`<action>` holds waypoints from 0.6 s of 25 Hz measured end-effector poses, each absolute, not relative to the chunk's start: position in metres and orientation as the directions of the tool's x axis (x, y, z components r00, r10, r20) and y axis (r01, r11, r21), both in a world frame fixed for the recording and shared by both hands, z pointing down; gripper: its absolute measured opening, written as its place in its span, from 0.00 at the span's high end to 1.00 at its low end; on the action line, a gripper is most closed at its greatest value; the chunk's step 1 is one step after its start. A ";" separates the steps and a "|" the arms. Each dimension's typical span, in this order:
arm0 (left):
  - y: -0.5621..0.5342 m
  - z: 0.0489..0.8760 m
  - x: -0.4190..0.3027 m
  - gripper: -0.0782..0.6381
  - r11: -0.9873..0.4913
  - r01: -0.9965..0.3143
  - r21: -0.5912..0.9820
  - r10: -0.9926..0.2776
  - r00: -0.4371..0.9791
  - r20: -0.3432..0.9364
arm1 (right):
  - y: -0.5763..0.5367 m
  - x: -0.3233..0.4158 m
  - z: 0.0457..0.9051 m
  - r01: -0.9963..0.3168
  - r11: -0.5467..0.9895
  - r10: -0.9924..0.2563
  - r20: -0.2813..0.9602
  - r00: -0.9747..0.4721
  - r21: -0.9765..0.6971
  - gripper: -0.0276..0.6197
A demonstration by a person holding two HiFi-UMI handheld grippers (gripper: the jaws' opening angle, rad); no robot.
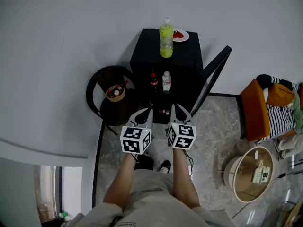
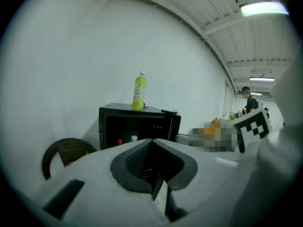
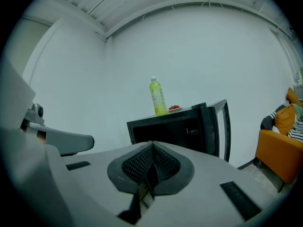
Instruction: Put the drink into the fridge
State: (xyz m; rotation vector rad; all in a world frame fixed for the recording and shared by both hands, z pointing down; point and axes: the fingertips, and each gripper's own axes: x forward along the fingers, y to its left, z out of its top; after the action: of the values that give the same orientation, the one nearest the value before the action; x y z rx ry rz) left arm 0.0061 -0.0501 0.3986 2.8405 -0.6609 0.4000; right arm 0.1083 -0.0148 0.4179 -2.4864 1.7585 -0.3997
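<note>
The green drink bottle (image 1: 166, 38) stands on top of the black mini fridge (image 1: 150, 48), near its back edge, and the fridge door (image 1: 215, 74) is open. The left claw (image 1: 146, 111) and right claw (image 1: 175, 109) are both pressed together and empty, so the pickup and placing are not yet done.

The fridge (image 1: 189, 51) looks matt black, the drink bottle (image 1: 166, 40) plastic, the chair (image 1: 93, 91) wicker, the floor (image 1: 208, 141) glossy.

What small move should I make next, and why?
Probably open the jaws of the right gripper and reach toward the green bottle: it stands atop the fridge, the door already hangs open, and those jaws are shut, empty, well short of it.
</note>
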 end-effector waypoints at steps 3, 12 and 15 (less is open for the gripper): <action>-0.043 0.401 0.012 0.88 -0.889 -0.440 0.128 -0.386 0.869 0.308 | -0.005 0.118 0.420 -0.907 -0.356 -0.929 0.192 0.317 -0.223 0.95; -0.033 0.400 0.024 0.88 -0.900 -0.417 0.127 -0.358 0.874 0.329 | 0.022 0.146 0.402 -0.876 -0.372 -0.928 0.134 0.347 -0.308 0.95; -0.031 0.390 0.026 0.88 -0.910 -0.402 0.098 -0.357 0.883 0.306 | 0.024 0.146 0.395 -0.884 -0.359 -0.933 0.118 0.339 -0.299 0.95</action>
State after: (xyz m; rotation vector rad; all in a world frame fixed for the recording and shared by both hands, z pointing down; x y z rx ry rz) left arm 0.0264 -0.0308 0.3905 2.8931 -0.5868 0.4259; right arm 0.1460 0.0240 0.3949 -2.4166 1.6612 -0.4015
